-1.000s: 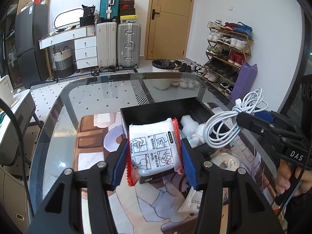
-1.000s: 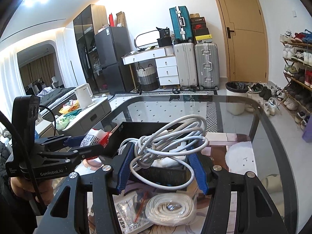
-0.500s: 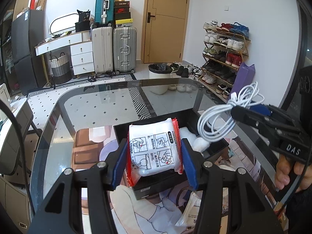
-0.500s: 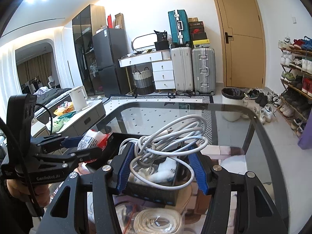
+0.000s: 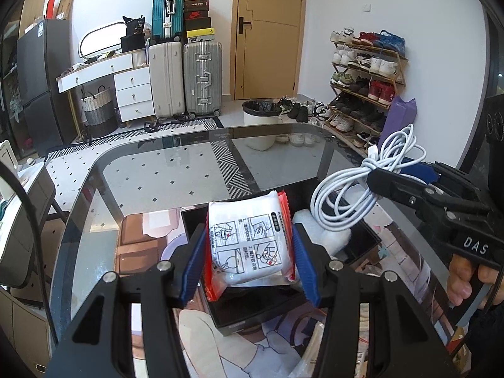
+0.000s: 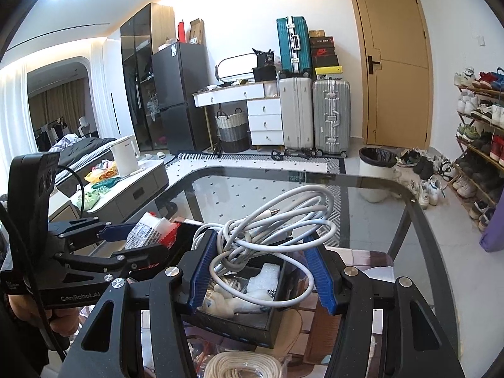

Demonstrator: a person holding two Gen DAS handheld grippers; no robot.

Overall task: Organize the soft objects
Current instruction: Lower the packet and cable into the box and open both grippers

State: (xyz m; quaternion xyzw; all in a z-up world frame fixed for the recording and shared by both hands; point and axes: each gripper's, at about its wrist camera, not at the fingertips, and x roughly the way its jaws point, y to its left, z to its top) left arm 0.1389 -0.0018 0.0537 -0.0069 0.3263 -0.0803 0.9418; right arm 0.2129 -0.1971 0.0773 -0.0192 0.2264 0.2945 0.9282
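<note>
In the left wrist view, the left gripper (image 5: 249,261) fills the lower middle of the frame, its blue pads pressed against both sides of a white packet with red crimped edges (image 5: 250,245). The grip looks the same as a second ago. The packet is held above the near end of the black box (image 5: 242,323), which sits lower in the frame than before, more of its front wall now showing under the packet. A pale cartoon-printed mat (image 5: 141,242) lies under the box on the glass table (image 5: 163,170).

At the right of that frame the right gripper (image 5: 378,178) is clamped on a coil of white cable (image 5: 352,195). The coil has risen: a second ago it hung level with the box rim, and now it sits higher against the table's far right edge, its lower loops hanging over the white soft toy (image 5: 327,230) inside the box.

In the right wrist view, the right gripper (image 6: 261,267) holds the white cable (image 6: 271,230) between its pads, the loops bulging forward above the box (image 6: 239,330). The box interior shows more than before, with the toy (image 6: 230,302) and a white foam piece (image 6: 267,275) inside. A bagged cream cord (image 6: 242,365) lies at the bottom edge, lower in the frame than earlier. At left, the left gripper (image 6: 138,242) holds the packet (image 6: 151,231).
</note>
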